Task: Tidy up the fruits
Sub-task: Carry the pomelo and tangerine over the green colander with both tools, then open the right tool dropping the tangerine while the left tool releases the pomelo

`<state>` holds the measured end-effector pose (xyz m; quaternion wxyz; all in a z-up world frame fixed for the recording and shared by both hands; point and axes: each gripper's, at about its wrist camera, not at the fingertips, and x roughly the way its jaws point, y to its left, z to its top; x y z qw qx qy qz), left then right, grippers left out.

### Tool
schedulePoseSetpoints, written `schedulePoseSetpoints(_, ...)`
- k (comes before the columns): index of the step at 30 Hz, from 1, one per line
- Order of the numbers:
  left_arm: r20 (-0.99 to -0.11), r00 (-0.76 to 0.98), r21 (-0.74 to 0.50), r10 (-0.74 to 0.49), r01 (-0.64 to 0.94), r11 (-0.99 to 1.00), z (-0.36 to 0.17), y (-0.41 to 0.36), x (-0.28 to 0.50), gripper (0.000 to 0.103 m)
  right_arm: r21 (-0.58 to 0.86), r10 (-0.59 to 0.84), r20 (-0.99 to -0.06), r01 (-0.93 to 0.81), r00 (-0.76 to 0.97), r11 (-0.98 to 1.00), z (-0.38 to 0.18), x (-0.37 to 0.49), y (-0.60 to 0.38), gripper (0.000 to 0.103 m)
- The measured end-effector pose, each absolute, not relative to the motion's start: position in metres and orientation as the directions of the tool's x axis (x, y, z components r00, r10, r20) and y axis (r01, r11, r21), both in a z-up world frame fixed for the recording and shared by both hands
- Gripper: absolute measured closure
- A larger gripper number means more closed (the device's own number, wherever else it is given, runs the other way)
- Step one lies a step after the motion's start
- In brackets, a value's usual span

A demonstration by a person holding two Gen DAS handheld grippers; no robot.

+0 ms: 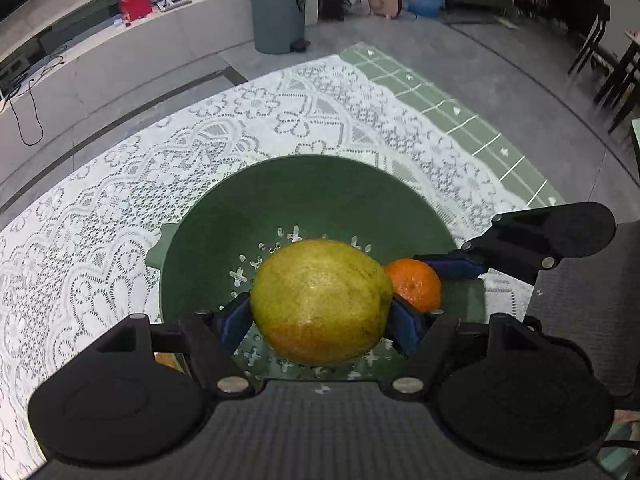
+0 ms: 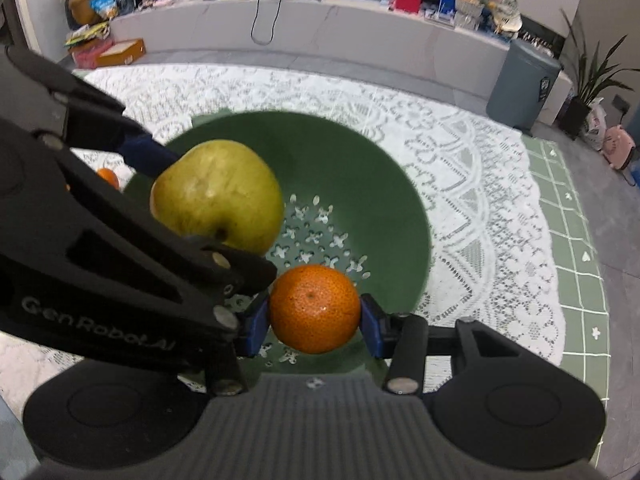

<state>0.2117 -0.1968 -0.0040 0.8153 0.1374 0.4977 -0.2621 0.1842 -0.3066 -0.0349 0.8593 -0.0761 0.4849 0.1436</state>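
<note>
A: Green plastic colander [image 1: 208, 216], perforated at the bottom, sitting on the white lace cloth [image 1: 100, 184] over the counter [image 1: 460, 108].

B: Same from the right wrist view: colander [image 2: 384, 184] mid-frame, lace cloth [image 2: 472, 184] all round it, green checked counter cover [image 2: 576, 232] showing past the lace edge.

A: Left gripper [image 1: 320, 320] closed on the yellow-green apple [image 1: 322, 304]. Blue fingers [image 1: 236, 316] pressed against both sides of it, spread about as wide as the fruit. Held above the colander's holes; hard to tell whether touching the bottom.

B: Confirmed from the other side: left gripper [image 2: 180, 196] gripping the apple [image 2: 218, 196] over the left part of the colander, stem hollow facing the camera.

A: And the right gripper [image 2: 316, 324]?

B: Closed on a tangerine [image 2: 315, 308], fingers [image 2: 256, 324] touching both flanks, opened only to the fruit's width. Held inside the near rim of the colander, just beside the apple.

A: Matches the left wrist view: tangerine [image 1: 416, 284] right of the apple, nearly touching it, one blue finger [image 1: 456, 268] of the right gripper against it.

B: Second small orange fruit [image 2: 107, 177] glimpsed outside the colander at left, mostly hidden behind the left gripper.

A: Grey bin [image 1: 278, 10] on the floor beyond the counter.
</note>
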Motion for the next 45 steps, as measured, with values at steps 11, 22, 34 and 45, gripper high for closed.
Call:
schedulePoseSetpoints(11,-0.926,0.276,-0.056,-0.257,0.572,0.818,-0.024,-0.204,0.237,0.02,-0.083,0.122,-0.886,-0.412,0.447,0.907,-0.037,0.193,-0.297,0.058)
schedulePoseSetpoints(22,-0.951,0.225,-0.052,-0.213,0.563,0.825,-0.038,-0.204,0.242,0.02,-0.141,0.078,-0.907,-0.472,0.414,0.87,-0.038,0.192,-0.291,0.058)
schedulePoseSetpoints(34,-0.963,0.228,0.01,-0.146,0.567,0.824,-0.045,-0.203,0.244,0.02,-0.152,0.054,-0.918,-0.472,0.394,0.868,-0.035,0.193,-0.286,0.057)
schedulePoseSetpoints(45,-0.969,0.228,0.06,-0.096,0.59,0.805,-0.047,-0.2,0.244,0.019,-0.134,0.076,-0.916,-0.478,0.395,0.868,-0.027,0.189,-0.282,0.042)
